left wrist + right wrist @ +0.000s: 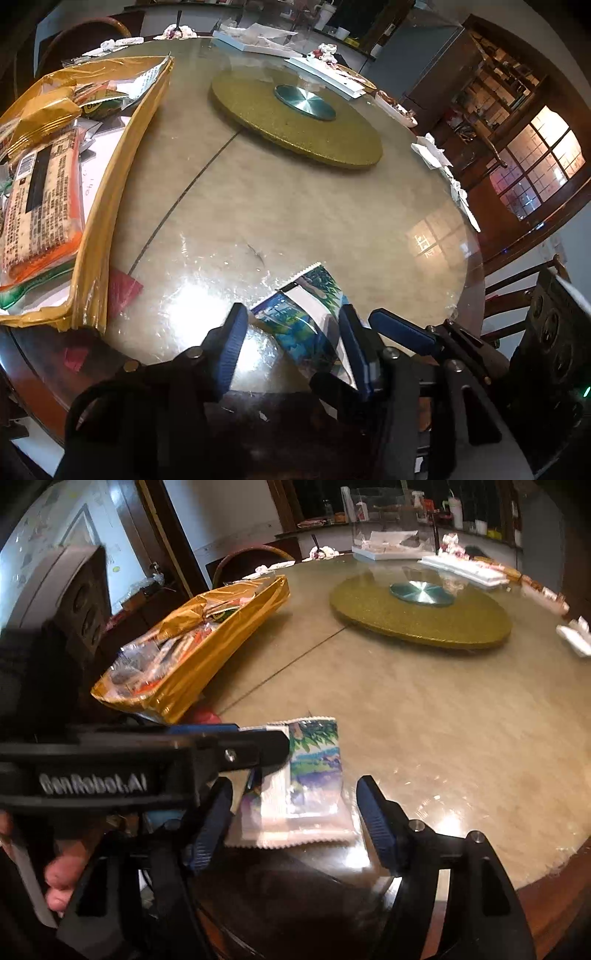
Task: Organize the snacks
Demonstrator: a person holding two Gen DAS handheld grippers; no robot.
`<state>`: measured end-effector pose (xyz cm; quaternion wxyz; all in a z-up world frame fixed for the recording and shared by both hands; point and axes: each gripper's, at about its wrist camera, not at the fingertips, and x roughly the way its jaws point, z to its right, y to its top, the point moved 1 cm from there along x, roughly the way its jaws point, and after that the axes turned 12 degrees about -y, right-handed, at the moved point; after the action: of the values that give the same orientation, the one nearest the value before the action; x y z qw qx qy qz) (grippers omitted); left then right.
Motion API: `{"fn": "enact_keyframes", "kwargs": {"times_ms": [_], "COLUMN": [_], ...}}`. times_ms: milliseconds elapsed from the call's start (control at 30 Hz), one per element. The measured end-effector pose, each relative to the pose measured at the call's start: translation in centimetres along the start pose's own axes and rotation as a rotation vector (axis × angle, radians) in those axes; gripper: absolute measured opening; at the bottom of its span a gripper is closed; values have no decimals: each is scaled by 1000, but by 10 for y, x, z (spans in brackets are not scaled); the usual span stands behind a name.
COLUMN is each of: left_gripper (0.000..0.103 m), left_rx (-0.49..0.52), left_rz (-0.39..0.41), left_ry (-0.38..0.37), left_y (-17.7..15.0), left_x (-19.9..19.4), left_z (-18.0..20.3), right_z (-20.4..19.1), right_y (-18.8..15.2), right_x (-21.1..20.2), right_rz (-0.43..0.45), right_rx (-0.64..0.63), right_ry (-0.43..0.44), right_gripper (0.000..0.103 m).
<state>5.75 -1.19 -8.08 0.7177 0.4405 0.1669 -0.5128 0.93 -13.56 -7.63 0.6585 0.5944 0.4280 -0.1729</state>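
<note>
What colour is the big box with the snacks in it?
Shiny gold box, seen best in the right wrist view.

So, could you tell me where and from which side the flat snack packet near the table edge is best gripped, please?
Probably across its narrow width, over the long side edges. The snack packet lies flat on the glass table with crimped ends fore and aft, so come from above, tilted down. The left gripper already straddles it that way; the right gripper is open over it too.

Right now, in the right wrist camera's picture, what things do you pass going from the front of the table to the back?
Snack packet → gold box of snacks → round gold turntable → clear plastic box.
</note>
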Motion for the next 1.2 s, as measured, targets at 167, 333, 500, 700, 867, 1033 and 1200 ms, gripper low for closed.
{"fn": "enact_keyframes", "kwargs": {"times_ms": [167,333,500,700,867,1033,1200], "left_gripper": [55,41,38,35,32,32,31], "left_rx": [1,-14,-14,-14,-28,-35,-49], "left_rz": [-16,8,24,48,93,168,215], "left_ry": [-41,-48,-33,-31,-35,-12,11], "left_y": [-1,2,0,-1,3,13,25], "left_x": [4,6,4,-5,-25,-58,-89], "left_z": [4,1,0,0,-1,-4,-15], "right_z": [5,5,-6,-13,-28,-47,-76], "right_y": [-3,-5,-2,2,9,30,56], "right_x": [-3,-4,-1,2,-3,-11,-14], "right_rz": [11,27,35,43,62,99,132], "right_rx": [51,46,9,8,-28,-64,-119], "right_ry": [-12,37,20,1,1,38,90], "right_gripper": [58,55,57,51,47,47,47]}}
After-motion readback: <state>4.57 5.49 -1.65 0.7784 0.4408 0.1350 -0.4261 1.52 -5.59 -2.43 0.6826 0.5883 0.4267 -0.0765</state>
